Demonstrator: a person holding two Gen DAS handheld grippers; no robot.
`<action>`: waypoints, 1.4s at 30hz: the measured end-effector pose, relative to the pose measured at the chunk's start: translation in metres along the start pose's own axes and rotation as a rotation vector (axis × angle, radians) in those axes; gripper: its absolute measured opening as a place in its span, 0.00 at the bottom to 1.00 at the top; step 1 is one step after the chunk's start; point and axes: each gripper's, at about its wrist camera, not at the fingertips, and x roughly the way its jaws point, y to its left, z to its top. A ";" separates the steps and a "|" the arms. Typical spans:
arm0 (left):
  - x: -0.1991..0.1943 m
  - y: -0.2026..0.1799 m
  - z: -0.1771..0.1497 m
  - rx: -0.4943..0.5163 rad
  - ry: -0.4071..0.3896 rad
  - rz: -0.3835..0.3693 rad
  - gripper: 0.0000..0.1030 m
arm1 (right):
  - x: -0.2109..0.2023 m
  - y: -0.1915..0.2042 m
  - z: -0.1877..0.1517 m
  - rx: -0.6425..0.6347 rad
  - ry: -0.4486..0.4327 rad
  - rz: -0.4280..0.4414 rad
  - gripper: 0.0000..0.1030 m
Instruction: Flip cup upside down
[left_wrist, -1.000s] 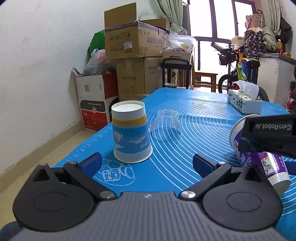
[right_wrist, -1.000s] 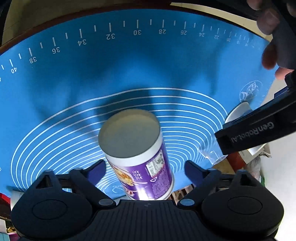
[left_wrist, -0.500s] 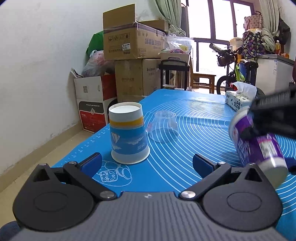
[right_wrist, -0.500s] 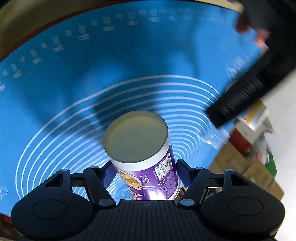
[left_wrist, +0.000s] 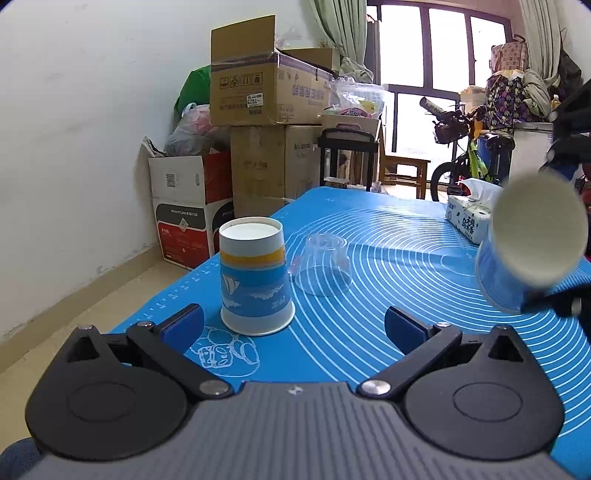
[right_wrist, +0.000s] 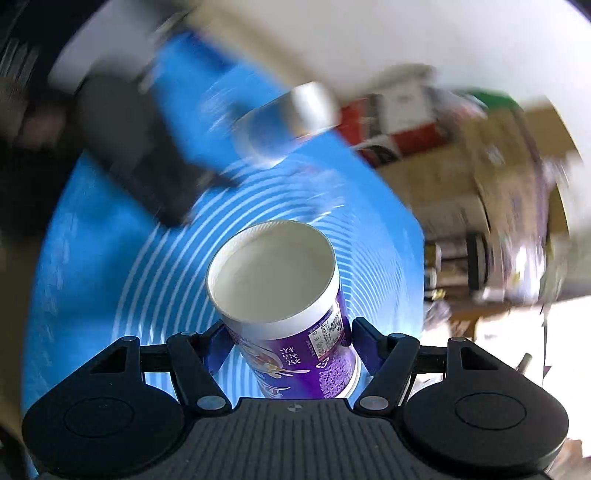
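The right gripper (right_wrist: 286, 349) clamps the purple cup (right_wrist: 291, 325) above the blue desk mat (right_wrist: 92, 240), tilted, base pointing away. The left gripper (left_wrist: 293, 325) gapes empty near an inverted paper cup (left_wrist: 255, 278); cardboard boxes (left_wrist: 266, 92) behind.

My surface (left_wrist: 388, 332) wears a blue mat printed with white concentric rings. On it I see an upturned blue-and-white paper cup (left_wrist: 255, 282), an upturned clear plastic cup (left_wrist: 324, 266) just beside and behind it, and a tissue pack (left_wrist: 468, 219) well apart at the far right.
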 end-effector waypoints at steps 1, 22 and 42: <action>-0.001 -0.001 0.001 0.001 -0.001 -0.003 1.00 | -0.005 -0.007 -0.004 0.085 -0.026 0.007 0.70; -0.009 -0.032 0.008 0.070 -0.032 -0.051 1.00 | 0.017 -0.026 -0.139 1.348 -0.263 0.023 0.70; -0.009 -0.044 0.005 0.108 -0.024 -0.056 1.00 | 0.037 -0.003 -0.150 1.490 -0.301 -0.129 0.70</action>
